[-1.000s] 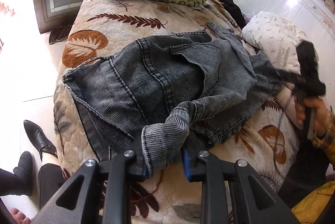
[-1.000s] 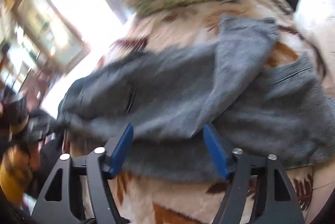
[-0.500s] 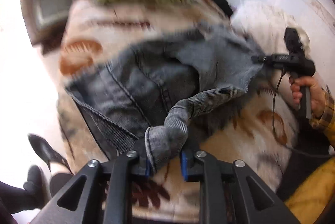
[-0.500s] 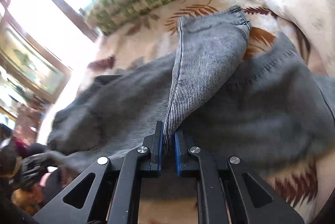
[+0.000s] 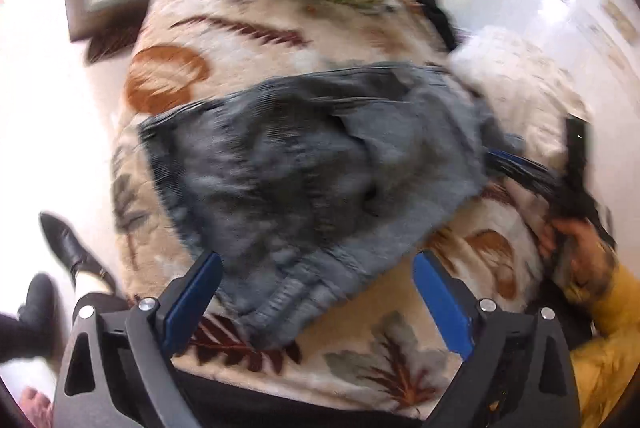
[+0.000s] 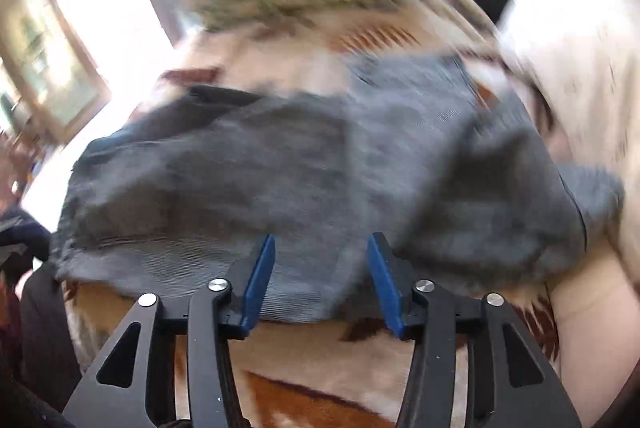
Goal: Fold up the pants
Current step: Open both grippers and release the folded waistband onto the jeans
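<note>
Pants: grey corduroy pants (image 5: 304,167), soft, floppy, moderately heavy; heaped on my bed (image 5: 248,39).
Hold: hem at 6 o'clock.
Left tool (image 5: 316,298): opening wide, empty.
Right tool (image 6: 320,276): opening, gripping nothing.

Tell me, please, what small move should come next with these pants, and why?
Probably draw both grippers back, then re-grip. The left gripper and right gripper are both opening, their pads clear of the cloth, and the pants lie bunched and uneven on the bed, so the fold looks unfinished.
</note>
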`<state>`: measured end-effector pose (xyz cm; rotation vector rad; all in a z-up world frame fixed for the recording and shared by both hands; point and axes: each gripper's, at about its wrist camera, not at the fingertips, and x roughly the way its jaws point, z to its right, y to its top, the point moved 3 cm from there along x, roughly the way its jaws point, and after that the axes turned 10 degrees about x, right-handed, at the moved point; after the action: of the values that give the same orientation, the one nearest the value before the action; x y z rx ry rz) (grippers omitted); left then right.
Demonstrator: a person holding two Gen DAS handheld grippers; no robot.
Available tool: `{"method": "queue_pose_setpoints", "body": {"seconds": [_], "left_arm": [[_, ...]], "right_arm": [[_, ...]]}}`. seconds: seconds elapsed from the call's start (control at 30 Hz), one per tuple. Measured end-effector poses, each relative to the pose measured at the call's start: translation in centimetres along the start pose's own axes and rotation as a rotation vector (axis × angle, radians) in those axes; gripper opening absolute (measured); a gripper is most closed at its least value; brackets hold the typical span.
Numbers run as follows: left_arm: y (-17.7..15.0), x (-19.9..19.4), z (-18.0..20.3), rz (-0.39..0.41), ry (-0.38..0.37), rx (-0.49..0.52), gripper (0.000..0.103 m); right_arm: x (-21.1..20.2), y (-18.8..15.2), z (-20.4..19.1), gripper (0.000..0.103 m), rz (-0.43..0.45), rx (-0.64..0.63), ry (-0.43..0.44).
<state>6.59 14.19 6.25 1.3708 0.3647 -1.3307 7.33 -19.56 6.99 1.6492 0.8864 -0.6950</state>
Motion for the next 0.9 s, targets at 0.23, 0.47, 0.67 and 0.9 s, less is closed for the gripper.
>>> {"method": "queue_pose_setpoints", "body": {"seconds": [0.23,0.47,0.67,0.9], "left_arm": [[0.6,4.1,-4.2,-0.058,0.029,-0.217,0.034],[4.4,3.4,-3.1,-0.009,0.108,-0.106,0.018],[2.4,4.6,-3.3,-0.102,0.166,-0.089,0.046],[3.6,-0.7,-0.9,0.008,0.282,-0.008,0.067]], "right_arm": [[2.6,-4.2,-9.1,0.053,-0.135,-0.211,0.278],[4.9,-6.0,-13.4,0.030,-0.197,-0.310,0.344],[6.5,-7.2,-13.1,0.035,-0.242,-0.292,0.352],[2.5,-1.9,-7.5,0.043,-0.090,-0.142,0.325]]}}
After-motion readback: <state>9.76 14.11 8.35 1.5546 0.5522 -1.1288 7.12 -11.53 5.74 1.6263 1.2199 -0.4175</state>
